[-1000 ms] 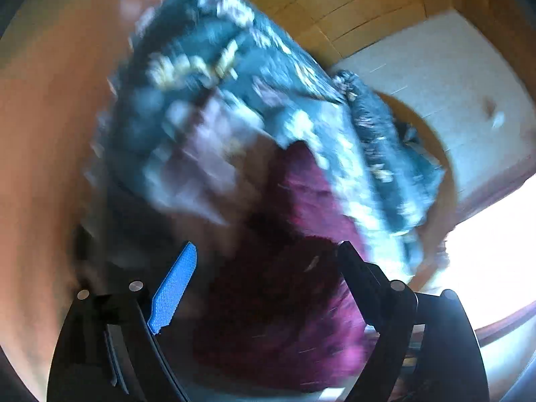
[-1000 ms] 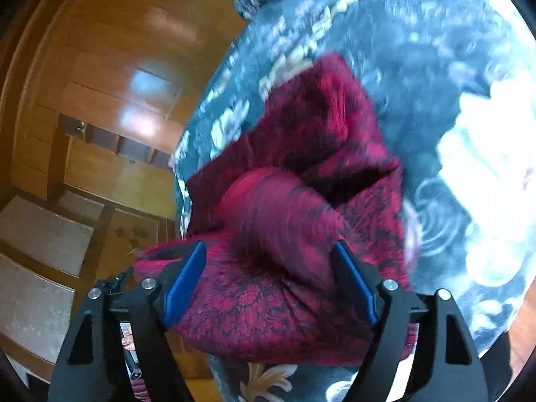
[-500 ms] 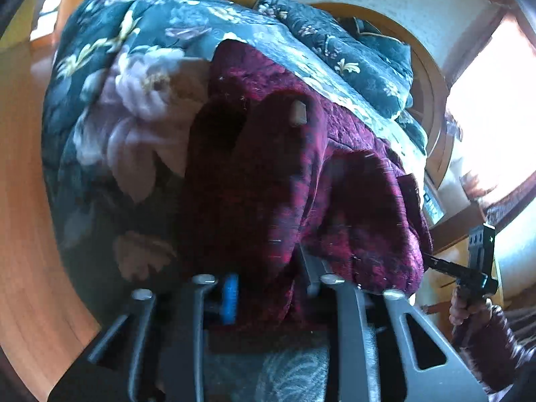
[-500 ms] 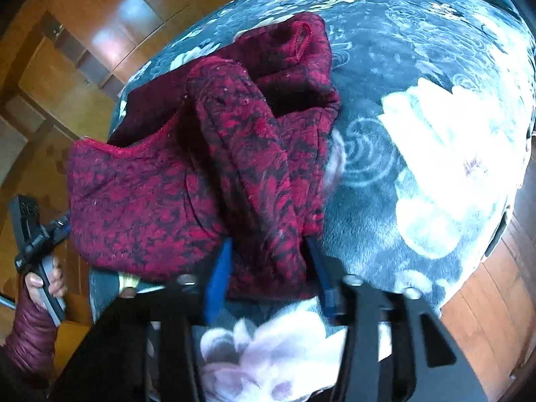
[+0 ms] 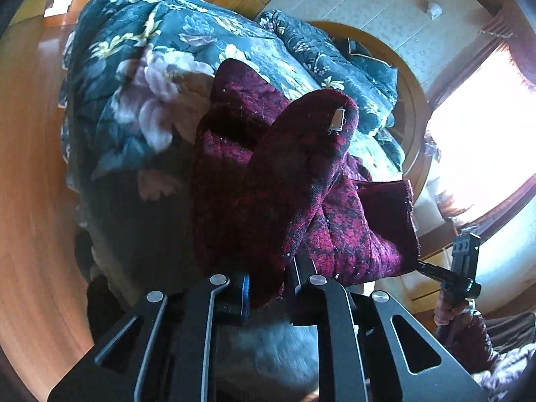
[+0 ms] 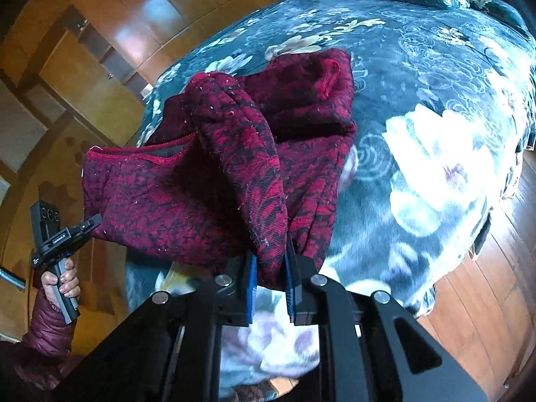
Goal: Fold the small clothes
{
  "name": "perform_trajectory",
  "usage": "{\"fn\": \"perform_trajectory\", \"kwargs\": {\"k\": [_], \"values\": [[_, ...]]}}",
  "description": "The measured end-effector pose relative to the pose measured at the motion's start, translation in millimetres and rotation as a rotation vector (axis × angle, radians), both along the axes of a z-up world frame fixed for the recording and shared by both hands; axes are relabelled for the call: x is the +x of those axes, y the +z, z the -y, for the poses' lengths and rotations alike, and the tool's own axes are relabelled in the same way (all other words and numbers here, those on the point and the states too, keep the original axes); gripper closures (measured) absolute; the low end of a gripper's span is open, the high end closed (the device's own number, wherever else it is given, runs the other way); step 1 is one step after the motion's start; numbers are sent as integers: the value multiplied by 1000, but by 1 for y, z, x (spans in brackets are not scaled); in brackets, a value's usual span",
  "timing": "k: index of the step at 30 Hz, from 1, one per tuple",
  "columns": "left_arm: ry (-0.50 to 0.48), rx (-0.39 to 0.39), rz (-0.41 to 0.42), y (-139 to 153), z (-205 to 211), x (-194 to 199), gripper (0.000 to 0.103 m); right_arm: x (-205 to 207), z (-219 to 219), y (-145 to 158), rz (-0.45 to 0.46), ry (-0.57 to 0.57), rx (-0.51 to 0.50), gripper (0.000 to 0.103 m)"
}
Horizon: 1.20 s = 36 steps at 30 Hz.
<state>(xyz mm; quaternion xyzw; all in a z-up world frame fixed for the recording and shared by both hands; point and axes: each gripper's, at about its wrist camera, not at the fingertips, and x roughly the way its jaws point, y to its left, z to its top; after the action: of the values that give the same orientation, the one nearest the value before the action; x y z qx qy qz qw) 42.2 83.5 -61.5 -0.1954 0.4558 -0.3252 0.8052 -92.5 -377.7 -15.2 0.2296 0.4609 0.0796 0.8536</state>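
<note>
Garment (image 6: 207, 181), dark red, lies bunched on the flowered bed cover (image 6: 435, 107), and since my left gripper (image 5: 268, 284) and right gripper (image 6: 271, 278) have just closed their fingers on its near edge, I should lift both evenly to spread it flat.

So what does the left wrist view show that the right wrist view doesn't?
Only the left wrist view shows the bright window, the pale wall and the round headboard. Only the right wrist view shows the wooden cabinets and the floor beside the bed. Both show the red garment on the floral bedspread, each view's own gripper shut on a fold of it: left gripper, right gripper.
</note>
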Motion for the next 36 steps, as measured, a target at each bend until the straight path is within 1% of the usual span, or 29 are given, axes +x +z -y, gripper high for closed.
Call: {"fn": "perform_trajectory", "kwargs": {"k": [4,6,8,10,11,12,13,14,15,16,17,20,22,25,26,27,28,29,30,31,32,34,35,36], "values": [[-7,-27,-38,-5,-10,-33,89,-33,-6,3,-20,41,14,90],[-13,9,-43,-9,-6,-43,88,-45,-4,-2,-40,43,26,90],[-12,46,-42,-11,1,-43,84,-49,0,-11,-60,28,41,90],[25,97,-25,-7,6,-34,71,-45,0,-21,-76,10,38,89],[29,98,-15,-3,6,-30,67,-39,0,-26,-92,2,29,88],[35,100,-2,0,5,-27,58,-34,-2,-30,-101,0,14,86],[55,115,19,5,4,-24,46,-32,-3,-30,-104,-2,-9,80],[81,136,55,12,2,-20,42,-27,-6,-29,-104,-13,-49,77],[87,141,81,17,1,-17,41,-24,-6,-28,-101,-27,-78,70],[86,143,94,20,0,-12,41,-22,-6,-26,-94,-35,-93,59],[90,148,105,23,0,-7,41,-19,-7,-20,-66,-45,-117,57],[72,152,124,25,5,6,41,-8,-14,-7,-14,-44,-169,57],[47,156,125,21,12,15,41,1,-22,-2,11,-35,-199,57],[8,155,114,13,25,25,41,23,-36,-2,26,-29,-271,57],[-10,150,109,11,29,26,45,28,-39,-4,25,-28,-282,59],[-35,152,104,9,35,29,64,35,-41,-5,21,-24,-289,62],[-47,160,104,8,38,29,82,41,-42,-7,16,-19,-293,73],[-44,175,118,10,40,28,84,45,-44,-10,7,-17,-309,80],[-29,170,135,12,39,27,87,48,-44,-11,1,-24,-334,88],[-18,165,139,14,38,27,87,47,-41,-9,5,-36,-342,91],[17,171,138,16,35,29,87,43,-36,-3,25,-58,-330,92],[75,175,110,12,32,40,87,36,-29,7,50,-101,-326,93],[99,196,93,9,34,46,87,34,-21,7,44,-131,-325,93],[120,235,72,4,38,54,87,35,-16,3,30,-152,-325,97]]}}
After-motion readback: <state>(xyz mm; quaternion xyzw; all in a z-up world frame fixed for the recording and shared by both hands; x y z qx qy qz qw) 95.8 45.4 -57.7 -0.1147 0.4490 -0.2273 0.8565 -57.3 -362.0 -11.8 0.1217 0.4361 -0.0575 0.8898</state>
